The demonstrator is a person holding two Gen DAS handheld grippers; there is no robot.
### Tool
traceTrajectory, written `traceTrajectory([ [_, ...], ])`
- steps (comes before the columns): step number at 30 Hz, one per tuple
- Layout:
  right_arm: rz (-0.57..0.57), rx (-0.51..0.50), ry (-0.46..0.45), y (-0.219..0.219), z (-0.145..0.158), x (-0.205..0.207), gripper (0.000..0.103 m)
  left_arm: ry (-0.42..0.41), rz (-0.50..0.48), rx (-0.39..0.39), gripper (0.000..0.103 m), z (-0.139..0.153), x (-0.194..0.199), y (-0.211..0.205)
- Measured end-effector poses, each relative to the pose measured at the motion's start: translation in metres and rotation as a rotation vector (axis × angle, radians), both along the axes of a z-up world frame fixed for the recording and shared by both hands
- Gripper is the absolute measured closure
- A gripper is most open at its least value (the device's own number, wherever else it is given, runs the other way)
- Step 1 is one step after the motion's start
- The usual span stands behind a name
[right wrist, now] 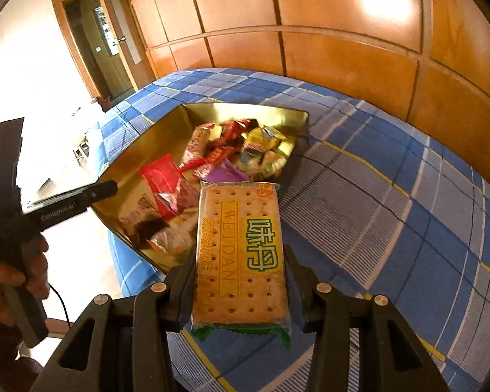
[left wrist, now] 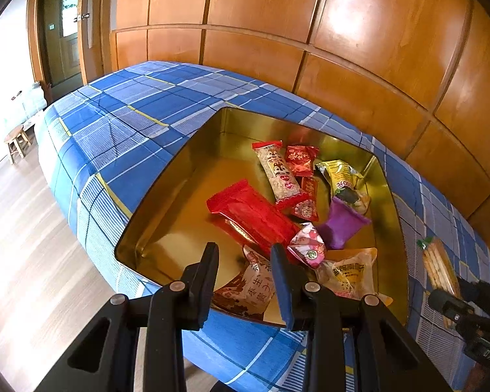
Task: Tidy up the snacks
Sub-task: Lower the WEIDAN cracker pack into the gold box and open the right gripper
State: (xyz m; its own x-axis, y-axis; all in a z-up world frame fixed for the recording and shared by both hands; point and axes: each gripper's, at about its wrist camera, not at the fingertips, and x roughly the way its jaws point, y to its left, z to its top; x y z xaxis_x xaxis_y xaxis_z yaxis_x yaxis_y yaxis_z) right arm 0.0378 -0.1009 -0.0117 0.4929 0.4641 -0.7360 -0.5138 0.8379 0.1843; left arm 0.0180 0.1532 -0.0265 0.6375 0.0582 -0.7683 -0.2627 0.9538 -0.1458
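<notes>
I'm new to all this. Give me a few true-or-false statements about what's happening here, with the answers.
1. The right gripper holds a cracker pack. True.
2. The tin is empty. False: it holds many wrapped snacks, among them a long red packet and a purple packet.
3. The left gripper grips a snack. False: nothing is between its fingers; it hangs over the tin's near edge.
4. The tin sits on a blue checked cloth. True.
5. The cracker pack lies in the tin. False: it is held up above the cloth, beside the tin.
</notes>
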Motion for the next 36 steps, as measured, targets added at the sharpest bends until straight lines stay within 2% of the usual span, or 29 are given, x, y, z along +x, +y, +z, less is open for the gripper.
traceTrajectory([
  [6,0.042,-0.012,-0.016,0.022,0.010,0.008,0.056,-0.001,-0.003,-0.001,0.070,0.001,0.000,-0.001],
  [12,0.083,-0.012,-0.016,0.052,0.016,0.033,0.056,-0.008,0.005,-0.001,0.070,0.002,-0.002,0.003],
  [19,0.137,-0.117,0.055,0.086,-0.018,0.067,0.054,0.008,0.003,-0.015,0.070,-0.004,-0.001,0.005],
  [21,0.129,-0.131,0.039,0.086,-0.019,0.068,0.054,0.014,0.003,-0.017,0.070,-0.006,0.000,0.006],
  [29,0.124,-0.066,-0.045,0.078,-0.008,0.053,0.054,0.014,0.002,-0.027,0.070,-0.007,0.000,0.006],
  [31,0.156,-0.067,-0.044,0.082,-0.010,0.048,0.068,0.012,0.001,-0.028,0.070,-0.006,0.000,0.006],
  [32,0.166,-0.091,-0.042,0.086,-0.013,0.047,0.069,0.012,0.000,-0.026,0.069,-0.006,0.000,0.005],
  [34,0.160,-0.133,-0.031,0.090,-0.022,0.052,0.080,0.016,-0.003,-0.026,0.069,-0.008,0.000,0.004],
  [36,0.148,-0.135,0.006,0.091,-0.030,0.060,0.081,0.020,-0.009,-0.024,0.069,-0.009,0.000,0.001],
])
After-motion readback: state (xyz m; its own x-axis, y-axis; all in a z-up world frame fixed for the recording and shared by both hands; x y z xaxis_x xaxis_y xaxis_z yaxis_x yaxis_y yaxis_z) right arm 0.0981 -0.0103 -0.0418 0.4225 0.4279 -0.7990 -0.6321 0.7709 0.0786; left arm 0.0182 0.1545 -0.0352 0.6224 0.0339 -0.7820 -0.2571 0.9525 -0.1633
